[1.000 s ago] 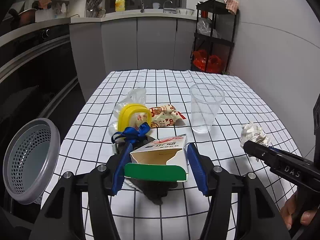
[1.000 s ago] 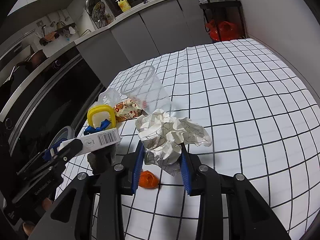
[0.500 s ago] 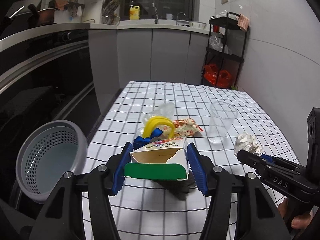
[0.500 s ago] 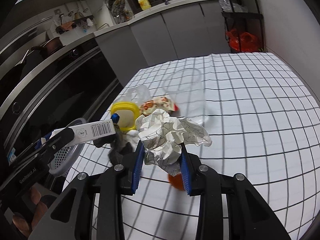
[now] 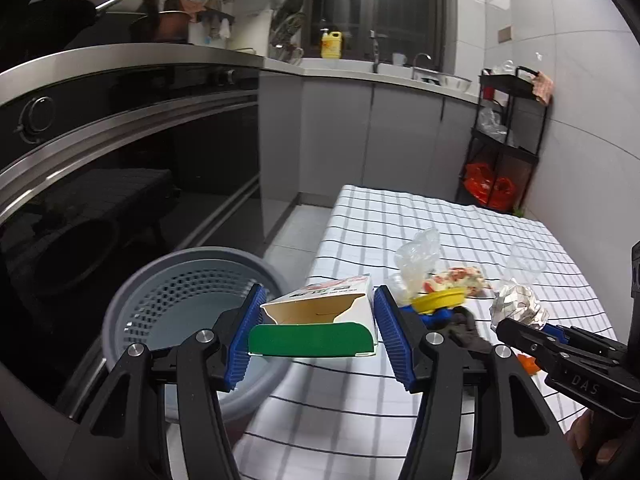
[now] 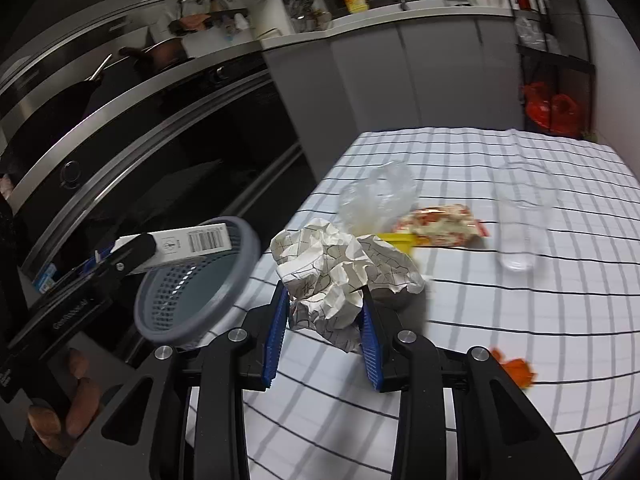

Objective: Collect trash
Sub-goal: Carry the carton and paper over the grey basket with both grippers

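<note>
Left gripper [image 5: 316,334] clamped on open green-flapped carton [image 5: 320,320], grey mesh basket [image 5: 180,304] just beyond-left; right gripper [image 6: 322,320] pinching crumpled paper ball [image 6: 336,276], clear plastic cup [image 6: 524,224] ahead-right on checked tablecloth [image 6: 520,320]

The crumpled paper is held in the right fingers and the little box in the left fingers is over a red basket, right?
Almost. The basket is grey, not red, as the left wrist view shows. The crumpled paper and the little box are held as you said.
</note>
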### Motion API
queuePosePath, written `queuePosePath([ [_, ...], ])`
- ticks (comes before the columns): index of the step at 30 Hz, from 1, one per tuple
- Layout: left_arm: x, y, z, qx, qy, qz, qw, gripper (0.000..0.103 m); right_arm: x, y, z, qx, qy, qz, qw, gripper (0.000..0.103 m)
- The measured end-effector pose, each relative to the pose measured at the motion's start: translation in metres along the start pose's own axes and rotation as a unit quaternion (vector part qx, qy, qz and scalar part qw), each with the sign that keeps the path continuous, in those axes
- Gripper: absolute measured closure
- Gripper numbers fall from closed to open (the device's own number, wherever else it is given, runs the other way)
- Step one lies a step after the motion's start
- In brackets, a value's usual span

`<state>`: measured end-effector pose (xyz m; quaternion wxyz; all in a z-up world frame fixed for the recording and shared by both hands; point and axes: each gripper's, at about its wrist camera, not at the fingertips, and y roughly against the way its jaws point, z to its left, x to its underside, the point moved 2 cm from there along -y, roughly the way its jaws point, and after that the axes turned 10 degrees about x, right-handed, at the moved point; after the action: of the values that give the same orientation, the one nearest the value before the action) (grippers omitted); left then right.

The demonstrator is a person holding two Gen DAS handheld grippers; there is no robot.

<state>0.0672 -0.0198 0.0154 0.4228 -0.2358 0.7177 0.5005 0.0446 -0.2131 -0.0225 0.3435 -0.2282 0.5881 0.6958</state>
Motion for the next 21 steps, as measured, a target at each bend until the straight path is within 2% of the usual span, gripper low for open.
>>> queuePosePath([
  [6,0.001,0.006,0.057,-0.043,0.004,0.000,0.9991,0.048,-0.009,-0.031,0.068,-0.036,0.036,0.021,0.998,0.070],
  [12,0.004,-0.005,0.110,-0.079,0.018,0.010,0.9967,0.048,-0.014,-0.074,0.127,-0.052,0.079,0.048,0.994,0.070],
  [21,0.012,-0.047,0.159,-0.113,0.056,0.053,0.9907,0.048,-0.020,-0.128,0.169,-0.055,0.109,0.084,0.989,0.070],
])
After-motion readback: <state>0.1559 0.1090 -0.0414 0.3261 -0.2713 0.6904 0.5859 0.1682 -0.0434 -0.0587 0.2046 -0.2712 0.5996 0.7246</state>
